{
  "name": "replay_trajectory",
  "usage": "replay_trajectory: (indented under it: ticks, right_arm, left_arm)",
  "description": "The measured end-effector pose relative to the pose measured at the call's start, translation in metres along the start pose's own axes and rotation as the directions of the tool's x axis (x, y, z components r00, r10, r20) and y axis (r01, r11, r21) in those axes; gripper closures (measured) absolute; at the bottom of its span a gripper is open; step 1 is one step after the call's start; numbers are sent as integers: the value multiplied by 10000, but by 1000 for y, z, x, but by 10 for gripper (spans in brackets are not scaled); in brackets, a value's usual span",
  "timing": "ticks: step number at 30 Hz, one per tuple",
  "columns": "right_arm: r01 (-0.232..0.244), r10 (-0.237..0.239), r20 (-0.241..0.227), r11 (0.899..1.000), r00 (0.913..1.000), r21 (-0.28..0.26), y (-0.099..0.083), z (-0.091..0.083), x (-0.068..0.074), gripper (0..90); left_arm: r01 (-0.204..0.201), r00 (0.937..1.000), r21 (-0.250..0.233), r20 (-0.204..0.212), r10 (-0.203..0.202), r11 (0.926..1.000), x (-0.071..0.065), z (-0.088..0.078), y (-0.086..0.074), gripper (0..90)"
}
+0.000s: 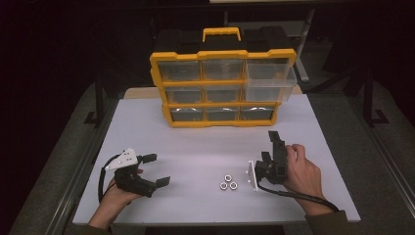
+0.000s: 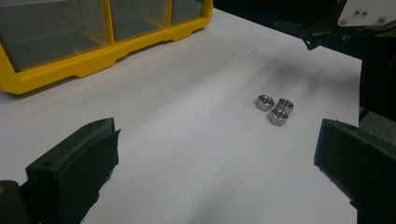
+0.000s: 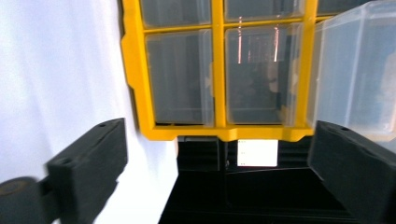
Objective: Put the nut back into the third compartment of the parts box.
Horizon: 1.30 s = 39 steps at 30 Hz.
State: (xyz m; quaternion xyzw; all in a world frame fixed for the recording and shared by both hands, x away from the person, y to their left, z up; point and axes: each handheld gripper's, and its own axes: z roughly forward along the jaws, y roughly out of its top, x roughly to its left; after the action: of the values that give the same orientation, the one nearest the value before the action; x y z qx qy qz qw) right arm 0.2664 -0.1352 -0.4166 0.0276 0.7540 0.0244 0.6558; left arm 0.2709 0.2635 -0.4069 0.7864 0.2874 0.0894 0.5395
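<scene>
Three small metal hex nuts (image 1: 228, 182) (image 2: 273, 109) lie close together on the white table (image 1: 205, 142) near its front edge. My left gripper (image 1: 156, 170) (image 2: 217, 140) rests low at the front left, open and empty, its jaws aimed toward the nuts. To the right of the nuts, a hand holds my right gripper (image 1: 270, 146) (image 3: 219, 140) rolled on its side. It points at the yellow organizer (image 1: 222, 88) (image 3: 217, 70), and its jaws stand wide apart with nothing between them.
The organizer stands upright at the back of the table with rows of clear drawers. Its top-right drawer (image 1: 269, 83) (image 3: 359, 70) is pulled out toward me. Dark floor surrounds the table edges.
</scene>
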Motion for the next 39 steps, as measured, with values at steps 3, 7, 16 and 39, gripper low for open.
replay_trajectory:
  ticks: [3, 7, 16, 39]
  right_arm:
    - [-254, 257, -245, 9996, 9994, 133, -1, 0, 4, 2]
    - [-560, 575, -543, 9980, 9969, 302, -3, 1, 8, 0]
    - [-793, 807, -745, 9966, 9939, 219, -3, -1, 16, 0]
    - [-3772, 3790, -2120, 9247, 9008, 506, -12, 2, 12, 0]
  left_arm:
    - [41, 10000, -11, -2, -41, 10000, -1, 1, 0, 0]
    - [24, 10000, 1, 1, -24, 10000, 0, 1, 0, 0]
    - [-34, 10000, 59, 2, 34, 10000, 0, 1, 0, 0]
    - [-11, 10000, 72, -29, 11, 10000, 0, 2, -1, 0]
